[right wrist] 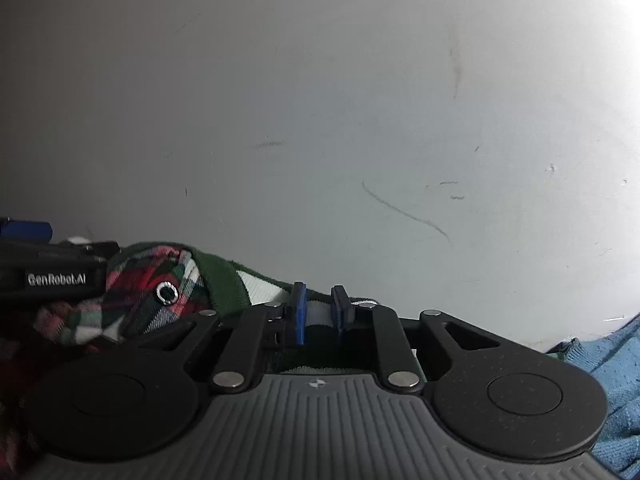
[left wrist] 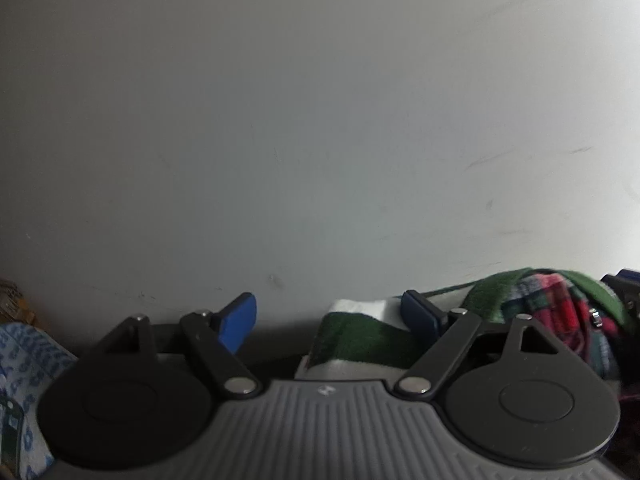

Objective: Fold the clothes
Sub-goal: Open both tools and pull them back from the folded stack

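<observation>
1. Left gripper (left wrist: 332, 316): jaws wide apart, nothing pinched. The green-and-white striped knit garment with red plaid lining (left wrist: 360, 340) just touches the inner side of its right blue pad (left wrist: 418, 314). Risk: closes on air or on one layer only, so the fold goes lopsided.
2. Right gripper (right wrist: 319, 312): jaws nearly closed with the garment's white-green edge between the pads; looks pinched, grip shallow. Risk: the edge slips out on a pull.
3. Garment lies bunched low between both tools, in front of the pale wall (left wrist: 320, 120). Metal snap (right wrist: 167, 293) may snag.
4. Blue knit cloth (right wrist: 612, 364) near the right tool, could get dragged along.

Wide-spread left tongs (left wrist: 330, 316) over green-and-white garment (left wrist: 360, 340), white tabletop (left wrist: 320, 140)
</observation>
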Tool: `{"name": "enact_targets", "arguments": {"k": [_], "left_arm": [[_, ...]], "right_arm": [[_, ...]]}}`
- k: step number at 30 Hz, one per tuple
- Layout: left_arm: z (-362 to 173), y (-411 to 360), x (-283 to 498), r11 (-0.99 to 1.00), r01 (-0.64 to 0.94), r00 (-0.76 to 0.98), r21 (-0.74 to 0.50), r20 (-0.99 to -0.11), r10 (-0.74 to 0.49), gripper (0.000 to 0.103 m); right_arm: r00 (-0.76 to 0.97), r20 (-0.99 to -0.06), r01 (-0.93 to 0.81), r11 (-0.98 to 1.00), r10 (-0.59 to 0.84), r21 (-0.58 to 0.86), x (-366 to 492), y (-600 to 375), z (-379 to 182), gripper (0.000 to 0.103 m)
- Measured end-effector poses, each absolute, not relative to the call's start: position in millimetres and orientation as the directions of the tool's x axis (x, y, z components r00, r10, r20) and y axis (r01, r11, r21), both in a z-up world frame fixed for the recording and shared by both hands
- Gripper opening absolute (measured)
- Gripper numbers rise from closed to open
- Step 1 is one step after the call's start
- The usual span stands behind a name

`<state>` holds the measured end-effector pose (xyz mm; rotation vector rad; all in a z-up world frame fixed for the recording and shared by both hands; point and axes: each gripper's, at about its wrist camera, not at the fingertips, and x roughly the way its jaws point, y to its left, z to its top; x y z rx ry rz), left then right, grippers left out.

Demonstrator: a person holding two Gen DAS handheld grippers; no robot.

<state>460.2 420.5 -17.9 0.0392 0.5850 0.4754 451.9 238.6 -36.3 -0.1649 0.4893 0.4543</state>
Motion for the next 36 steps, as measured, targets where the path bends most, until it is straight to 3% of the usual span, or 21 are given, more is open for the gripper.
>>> {"name": "enact_targets", "arguments": {"k": [8,10,13,20,23,32,36], "left_arm": [[1,397,458,0.869,-0.400,0.723,0.290,-0.484,0.494,0.086],[15,390,440,0.879,-0.387,0.757,0.279,-0.448,0.476,0.093],[33,378,411,0.899,-0.364,0.792,0.243,-0.428,0.436,0.100],[38,341,367,0.899,-0.355,0.739,0.255,-0.513,0.437,0.102],[28,334,340,0.882,-0.386,0.705,0.269,-0.531,0.470,0.102],[16,336,276,0.897,-0.412,0.681,0.161,-0.600,0.420,0.103],[21,336,250,0.892,-0.438,0.679,0.112,-0.608,0.410,0.103]], "right_arm": [[0.770,-0.479,-0.494,0.869,0.422,-0.029,461,229,-19,0.016],[0.773,-0.440,-0.488,0.871,0.457,0.047,451,211,-3,0.027],[0.805,-0.402,-0.467,0.884,0.436,0.023,428,196,15,0.039],[0.801,-0.433,-0.472,0.881,0.413,-0.033,371,188,30,0.041],[0.799,-0.463,-0.429,0.903,0.384,0.009,356,186,32,0.052],[0.771,-0.524,-0.402,0.915,0.362,0.040,321,182,25,0.056],[0.761,-0.535,-0.412,0.910,0.367,0.039,304,187,19,0.066]]}}
